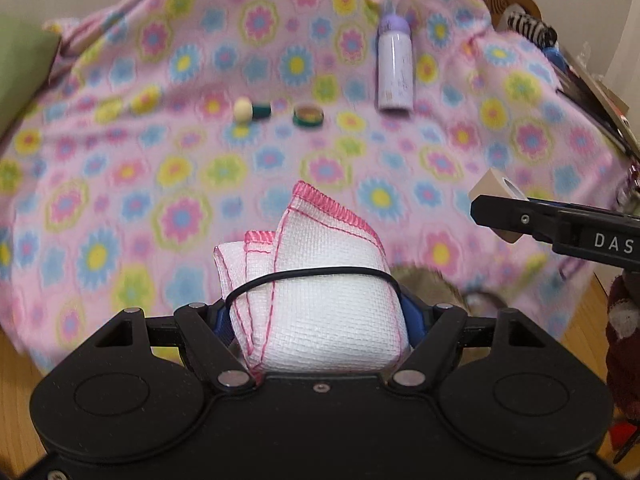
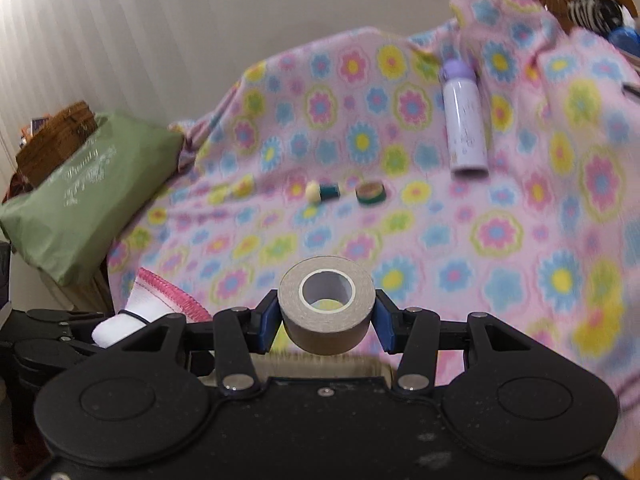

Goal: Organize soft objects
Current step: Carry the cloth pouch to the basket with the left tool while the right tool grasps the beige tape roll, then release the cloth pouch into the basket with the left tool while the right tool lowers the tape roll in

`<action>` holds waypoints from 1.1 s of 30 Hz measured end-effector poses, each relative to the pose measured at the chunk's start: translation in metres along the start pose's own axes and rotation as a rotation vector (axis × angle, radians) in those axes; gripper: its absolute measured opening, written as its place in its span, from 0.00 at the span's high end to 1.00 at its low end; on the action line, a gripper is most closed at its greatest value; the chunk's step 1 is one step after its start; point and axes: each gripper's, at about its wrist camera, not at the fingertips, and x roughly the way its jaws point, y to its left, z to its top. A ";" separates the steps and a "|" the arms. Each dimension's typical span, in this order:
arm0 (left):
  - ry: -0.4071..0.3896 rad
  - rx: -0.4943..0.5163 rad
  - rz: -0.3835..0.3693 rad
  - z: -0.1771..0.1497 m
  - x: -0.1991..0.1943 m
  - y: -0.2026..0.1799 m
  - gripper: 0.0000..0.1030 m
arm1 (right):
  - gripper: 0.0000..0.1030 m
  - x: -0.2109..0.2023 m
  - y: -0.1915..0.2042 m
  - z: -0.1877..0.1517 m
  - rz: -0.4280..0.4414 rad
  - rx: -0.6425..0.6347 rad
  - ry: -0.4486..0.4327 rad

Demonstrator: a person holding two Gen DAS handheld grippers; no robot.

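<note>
My left gripper (image 1: 316, 316) is shut on a folded white cloth with pink stitched edges (image 1: 320, 280), bound by a black elastic band; it also shows at the lower left of the right wrist view (image 2: 148, 304). My right gripper (image 2: 326, 324) is shut on a brown roll of tape (image 2: 326, 308), held above the flowered pink blanket (image 2: 440, 248). The right gripper and its tape (image 1: 496, 196) show at the right edge of the left wrist view. Both grippers hover over the near edge of the blanket (image 1: 160, 184).
On the blanket lie a lilac bottle (image 1: 395, 64) (image 2: 464, 120), a cream-and-green sponge applicator (image 1: 252, 111) (image 2: 322, 192) and a small green round tin (image 1: 308, 115) (image 2: 371, 193). A green bag (image 2: 80, 200) lies at the left. A striped plush (image 1: 528, 28) sits far right.
</note>
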 end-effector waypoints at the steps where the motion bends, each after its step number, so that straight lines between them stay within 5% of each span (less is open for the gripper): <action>1: 0.014 -0.003 -0.004 -0.005 -0.001 0.000 0.30 | 0.54 -0.002 0.000 -0.005 -0.002 0.005 0.023; 12: 0.138 -0.002 -0.028 -0.036 0.000 -0.006 0.30 | 0.54 -0.004 0.010 -0.039 0.029 -0.020 0.208; 33: 0.246 -0.043 -0.009 -0.037 0.021 -0.004 0.30 | 0.54 0.002 0.011 -0.039 0.048 -0.014 0.228</action>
